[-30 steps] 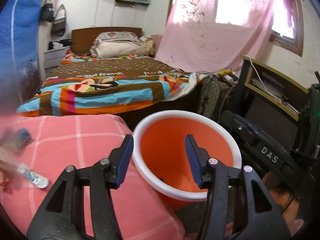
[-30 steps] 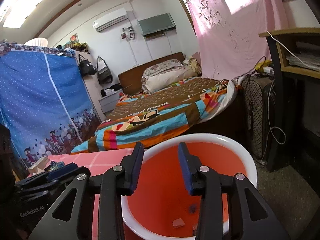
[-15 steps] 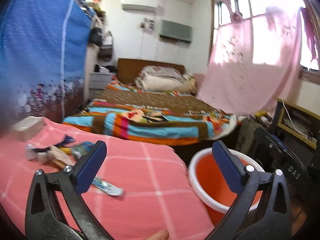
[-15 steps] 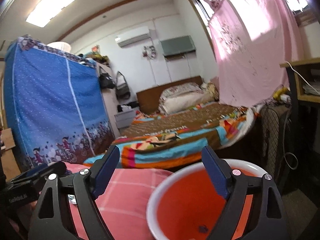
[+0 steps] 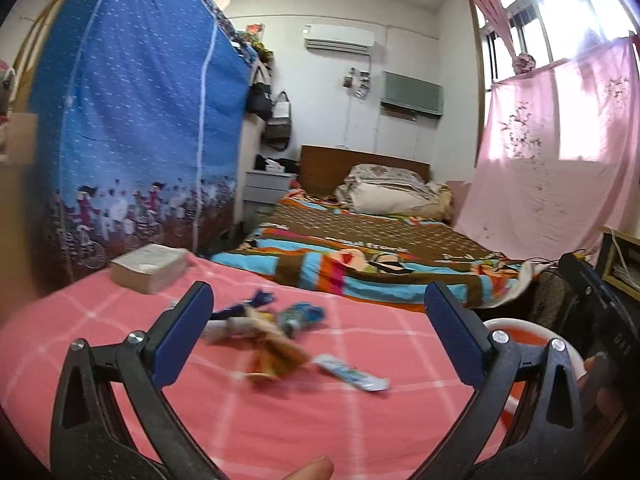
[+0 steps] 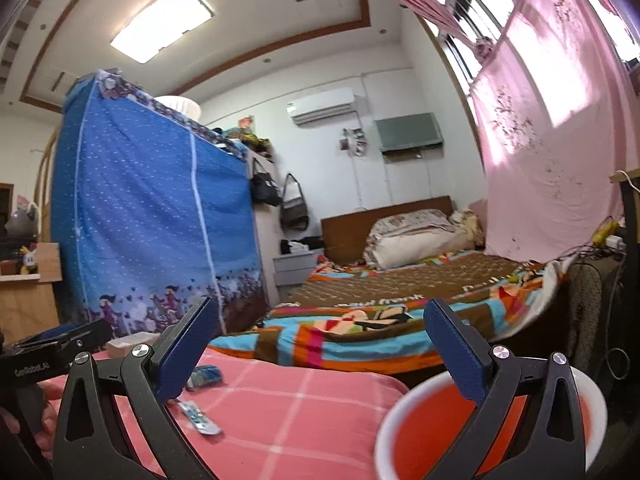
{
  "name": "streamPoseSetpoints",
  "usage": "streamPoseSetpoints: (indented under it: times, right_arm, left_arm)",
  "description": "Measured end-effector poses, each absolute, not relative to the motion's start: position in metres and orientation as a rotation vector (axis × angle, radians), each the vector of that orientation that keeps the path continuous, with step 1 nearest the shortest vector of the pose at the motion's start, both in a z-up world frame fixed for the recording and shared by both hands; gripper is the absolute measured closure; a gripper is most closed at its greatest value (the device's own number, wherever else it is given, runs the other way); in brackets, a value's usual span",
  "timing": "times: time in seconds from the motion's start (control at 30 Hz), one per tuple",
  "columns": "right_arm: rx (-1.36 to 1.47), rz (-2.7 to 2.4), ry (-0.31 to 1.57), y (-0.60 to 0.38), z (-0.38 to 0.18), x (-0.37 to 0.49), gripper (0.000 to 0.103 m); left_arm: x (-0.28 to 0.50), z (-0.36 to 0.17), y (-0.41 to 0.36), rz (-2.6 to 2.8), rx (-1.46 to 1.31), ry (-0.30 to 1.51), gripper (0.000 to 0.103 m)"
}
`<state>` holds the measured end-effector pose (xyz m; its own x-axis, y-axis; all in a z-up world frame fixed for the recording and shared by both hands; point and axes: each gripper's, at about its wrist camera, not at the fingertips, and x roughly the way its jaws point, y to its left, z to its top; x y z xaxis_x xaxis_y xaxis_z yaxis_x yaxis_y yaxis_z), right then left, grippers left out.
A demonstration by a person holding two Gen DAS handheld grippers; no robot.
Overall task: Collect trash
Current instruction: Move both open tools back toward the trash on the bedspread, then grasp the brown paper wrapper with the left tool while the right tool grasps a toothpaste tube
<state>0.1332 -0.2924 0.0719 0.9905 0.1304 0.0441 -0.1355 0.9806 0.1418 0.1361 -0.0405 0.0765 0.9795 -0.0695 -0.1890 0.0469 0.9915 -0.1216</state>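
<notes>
Left wrist view. Left claw [image 5: 318,320] is held wide apart, nothing between the blue pads [image 5: 182,342]. It is raised over a tabletop [image 5: 340,420] draped in a pink checked cloth.

At 10 o'clock of the claw, a thick book [image 5: 150,268] is seen lying flat near the far left edge of the tabletop. Between the pads, a blurred heap of trash [image 5: 266,334] is noted: a dark blue strip, a crumpled blue wrapper [image 5: 302,316], brownish scraps. Exact items cannot be told through the blur. Just right of the heap, at 5 o'clock of it, a flat white-and-blue packet [image 5: 352,372] is seen, apart from the rest.

At 3 o'clock, past the tabletop's right edge, an orange bin with a white rim [image 5: 532,330] is partly hidden behind the right-hand finger.

Right wrist view. Right claw [image 6: 316,338] is likewise spread wide and empty. The packet [image 6: 199,417] and the blue wrapper [image 6: 205,376] are seen at 8 o'clock, beside the left-hand pad. The orange bin [image 6: 404,412] is at 5 o'clock, below the tabletop edge. A bed with a striped cover [image 6: 380,320] is noted behind.
</notes>
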Motion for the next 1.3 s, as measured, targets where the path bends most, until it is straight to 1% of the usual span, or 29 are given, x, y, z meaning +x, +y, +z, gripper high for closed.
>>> streamPoseSetpoints:
  times: [0.2, 0.37, 0.53, 0.83, 0.9, 0.93, 0.97, 1.0, 1.07, 1.1, 1.17, 1.3]
  right_arm:
    - [0.108, 0.184, -0.031, -0.260, 0.070, 0.143, 0.000]
    - [0.069, 0.224, 0.007, -0.236, 0.064, 0.154, 0.000]
    - [0.002, 0.252, 0.084, -0.215, 0.053, 0.168, 0.000]
    - [-0.060, 0.302, 0.321, -0.196, 0.027, 0.203, 0.000]
    - [-0.054, 0.321, 0.382, -0.194, 0.021, 0.212, 0.003]
    - [-0.046, 0.335, 0.414, -0.194, 0.018, 0.216, 0.008]
    - [-0.039, 0.349, 0.438, -0.193, 0.015, 0.219, 0.012]
    - [-0.028, 0.370, 0.475, -0.194, 0.012, 0.223, 0.018]
    - [-0.016, 0.402, 0.530, -0.193, 0.006, 0.229, 0.024]
    - [-0.015, 0.419, 0.556, -0.192, 0.002, 0.231, 0.029]
    - [-0.023, 0.451, 0.593, -0.187, -0.002, 0.233, 0.032]
    - [-0.067, 0.482, 0.626, -0.176, -0.007, 0.232, 0.037]
  left_arm:
    - [0.126, 0.071, -0.010, 0.007, -0.078, 0.165, 0.000]
    - [0.125, 0.062, 0.003, 0.019, -0.041, 0.185, 0.000]
    - [0.138, 0.050, 0.010, -0.010, -0.054, 0.293, 0.000]
    - [0.168, 0.033, 0.004, -0.046, -0.055, 0.487, 0.000]
    - [0.176, 0.027, 0.002, -0.057, -0.048, 0.538, 0.000]
    - [0.180, 0.024, 0.002, -0.062, -0.047, 0.560, 0.001]
    - [0.184, 0.021, 0.001, -0.071, -0.047, 0.592, 0.005]
    - [0.187, 0.019, 0.000, -0.077, -0.048, 0.610, 0.007]
    - [0.192, 0.015, 0.000, -0.095, -0.054, 0.650, 0.018]
    - [0.194, 0.012, 0.000, -0.109, -0.060, 0.671, 0.020]
    - [0.198, 0.008, -0.002, -0.133, -0.069, 0.706, 0.030]
    - [0.205, 0.004, -0.008, -0.174, -0.067, 0.761, 0.042]
